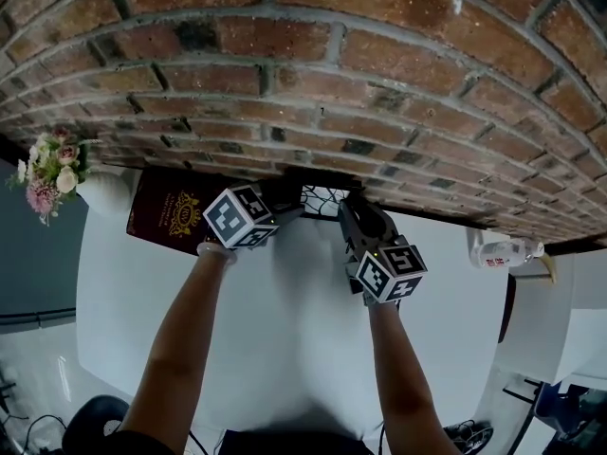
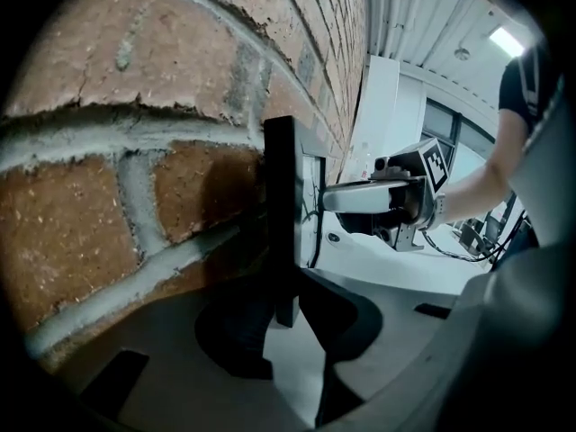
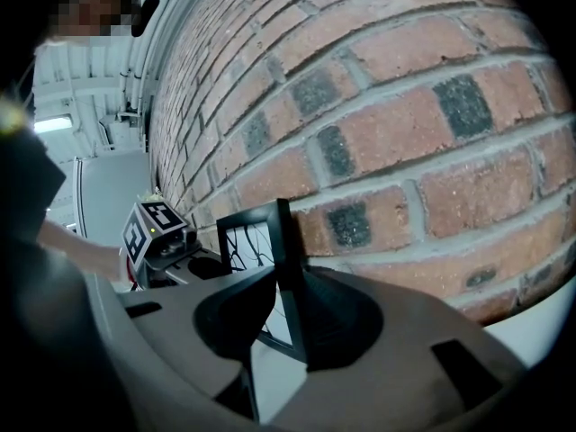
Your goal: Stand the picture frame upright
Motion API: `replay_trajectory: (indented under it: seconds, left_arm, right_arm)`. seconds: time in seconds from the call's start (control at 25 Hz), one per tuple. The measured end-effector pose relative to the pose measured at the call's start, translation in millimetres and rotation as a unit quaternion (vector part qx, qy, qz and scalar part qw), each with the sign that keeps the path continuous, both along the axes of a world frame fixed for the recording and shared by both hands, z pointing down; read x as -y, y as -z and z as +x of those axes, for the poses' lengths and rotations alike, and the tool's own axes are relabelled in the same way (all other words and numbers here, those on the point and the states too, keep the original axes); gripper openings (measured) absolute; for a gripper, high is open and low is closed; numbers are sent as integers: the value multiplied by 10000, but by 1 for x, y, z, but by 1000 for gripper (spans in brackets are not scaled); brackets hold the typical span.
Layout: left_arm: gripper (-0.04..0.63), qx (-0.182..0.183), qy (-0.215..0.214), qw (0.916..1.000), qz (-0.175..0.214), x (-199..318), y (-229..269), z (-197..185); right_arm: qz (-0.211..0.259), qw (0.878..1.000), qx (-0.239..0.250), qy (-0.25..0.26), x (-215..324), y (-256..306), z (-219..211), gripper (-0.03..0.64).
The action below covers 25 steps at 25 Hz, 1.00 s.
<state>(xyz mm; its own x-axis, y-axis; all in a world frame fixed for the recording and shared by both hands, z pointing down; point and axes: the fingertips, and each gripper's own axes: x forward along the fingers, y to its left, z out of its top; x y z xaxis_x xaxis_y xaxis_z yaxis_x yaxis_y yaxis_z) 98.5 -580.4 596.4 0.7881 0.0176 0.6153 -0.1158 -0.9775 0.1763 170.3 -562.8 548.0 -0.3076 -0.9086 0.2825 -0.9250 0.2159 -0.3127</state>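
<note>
The black picture frame [image 1: 322, 198] stands on edge on the white table [image 1: 285, 339], close against the brick wall [image 1: 313, 83]. My left gripper [image 1: 287, 205] is shut on its left side rail. In the left gripper view that rail [image 2: 281, 214] runs upright between the dark pads [image 2: 236, 331], and my left gripper [image 2: 286, 329] closes around its lower end. My right gripper [image 1: 349, 209] is shut on the opposite rail. The right gripper view shows the frame [image 3: 256, 241] with its line drawing, its near rail pinched in my right gripper [image 3: 290, 331].
A burgundy book [image 1: 171, 214] leans on the wall left of the frame. Pink flowers [image 1: 52, 169] stand at the far left. A white bottle [image 1: 503, 251] lies at the right. The brick wall blocks the space behind the frame.
</note>
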Motion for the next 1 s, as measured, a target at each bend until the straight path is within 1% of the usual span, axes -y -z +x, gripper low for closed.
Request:
replay_trajectory:
  seconds: [0.16,0.32,0.4,0.44,0.64,0.8,0.88,1.0]
  left_arm:
    - [95,-34,70,10000,28,7,-1,3]
    - [100,-171,246,9994,-176,11,0,5]
    - [108,-158,355,9989,-259,13,-2,4]
    - [122,-120,413,9988,-240,14,-3,2]
    - [191,187,518,9984,139,17,-8,-9]
    - [195,92,749,9961,466,21,2,-16]
    - [195,-4,1012,9929,622,24,11,-20]
    - [193,-134,1448,9858,842,26,26,-29]
  right_arm:
    - [24,10000,-12,-88,5,0,3,95]
    - [-17,9998,88,-163,9,-3,5,95]
    - [-35,9998,114,-168,10,-4,5,97]
    - [-32,9998,115,-166,11,-4,5,97]
    - [-10,9997,92,-219,11,-4,5,98]
    - [-8,9995,100,-291,11,-4,6,100]
    - [-25,9995,86,-309,10,-5,6,101]
    - [-46,9994,19,-329,11,-5,6,101]
